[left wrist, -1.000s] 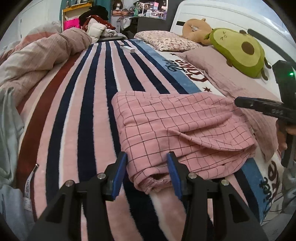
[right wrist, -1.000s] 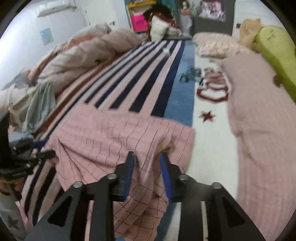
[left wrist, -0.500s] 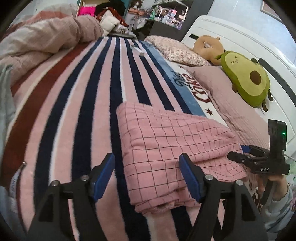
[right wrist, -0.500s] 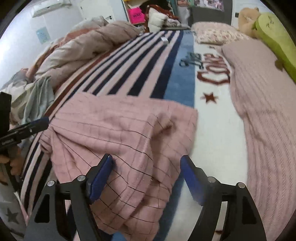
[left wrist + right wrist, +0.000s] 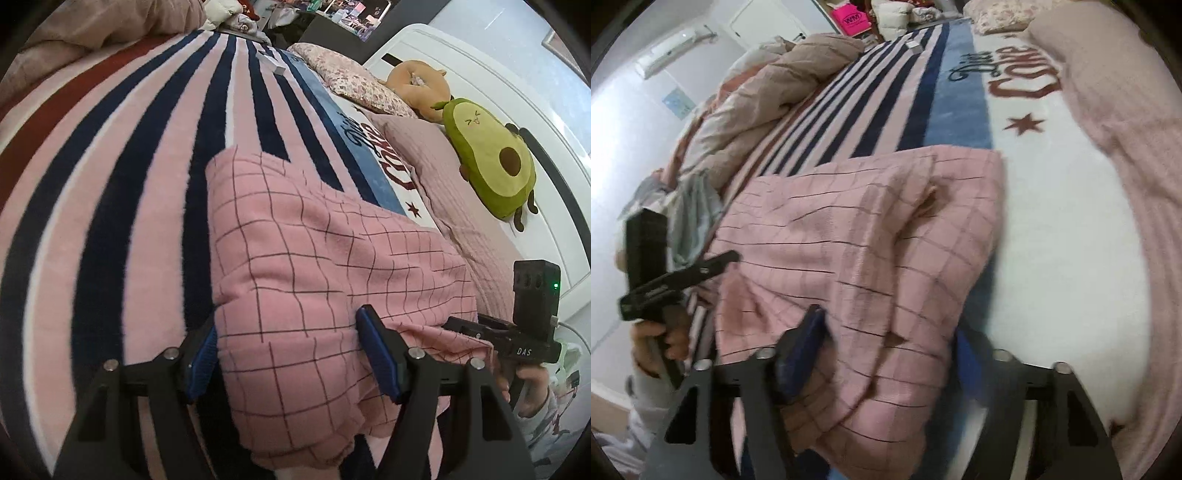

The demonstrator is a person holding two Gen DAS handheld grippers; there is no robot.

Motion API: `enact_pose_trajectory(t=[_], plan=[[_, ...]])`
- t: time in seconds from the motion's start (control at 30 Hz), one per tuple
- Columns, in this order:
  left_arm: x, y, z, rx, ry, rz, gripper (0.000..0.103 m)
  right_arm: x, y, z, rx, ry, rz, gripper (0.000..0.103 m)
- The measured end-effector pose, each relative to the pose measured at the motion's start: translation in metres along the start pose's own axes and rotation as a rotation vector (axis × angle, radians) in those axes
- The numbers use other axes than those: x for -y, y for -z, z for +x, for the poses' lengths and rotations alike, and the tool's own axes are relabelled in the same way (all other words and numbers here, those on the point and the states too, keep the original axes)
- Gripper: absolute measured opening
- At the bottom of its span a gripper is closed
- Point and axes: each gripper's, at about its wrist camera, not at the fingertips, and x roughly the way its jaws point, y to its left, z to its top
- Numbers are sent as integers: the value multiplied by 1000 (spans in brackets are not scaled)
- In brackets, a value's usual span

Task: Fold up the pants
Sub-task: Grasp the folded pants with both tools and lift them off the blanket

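The pink checked pants [image 5: 314, 258] lie folded in a thick bundle on the striped blanket [image 5: 129, 184]. My left gripper [image 5: 291, 354] is open, its blue pads either side of the bundle's near left edge. The right gripper's body [image 5: 517, 339] shows at the bundle's right side in the left wrist view. In the right wrist view the pants [image 5: 868, 240] fill the middle. My right gripper [image 5: 890, 350] is open and straddles their near right edge. The left gripper's body [image 5: 665, 277] shows at the left there.
A rumpled beige duvet [image 5: 768, 96] and grey clothes [image 5: 690, 214] lie along the left of the bed. A pink pillow [image 5: 436, 173], an avocado plush [image 5: 491, 162] and a floral pillow [image 5: 354, 85] lie by the white headboard [image 5: 480, 74]. A small white box [image 5: 273, 66] sits on the stripes.
Both grippers opened wide from nearly shut and let the pants drop flat. Both then moved down and forward, so the open fingers now straddle the bundle's near edges.
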Motion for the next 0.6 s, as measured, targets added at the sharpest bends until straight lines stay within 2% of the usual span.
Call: enact_pose_trajectory(t=[0.07,0.23,0.37,0.6], plan=[[3,1,1,3,-11,8,60,-4,1,2,4,10,-24,54],[14,1,-3,11,-54,55,39,-13,1,5,11,-11,-54,29],[32,3,-10,22,-117,137,32,-22,2,3,18,7,-94,23],[49,8,-33,50,-154,174,28,-29,2,-12,42,-11,-98,19]])
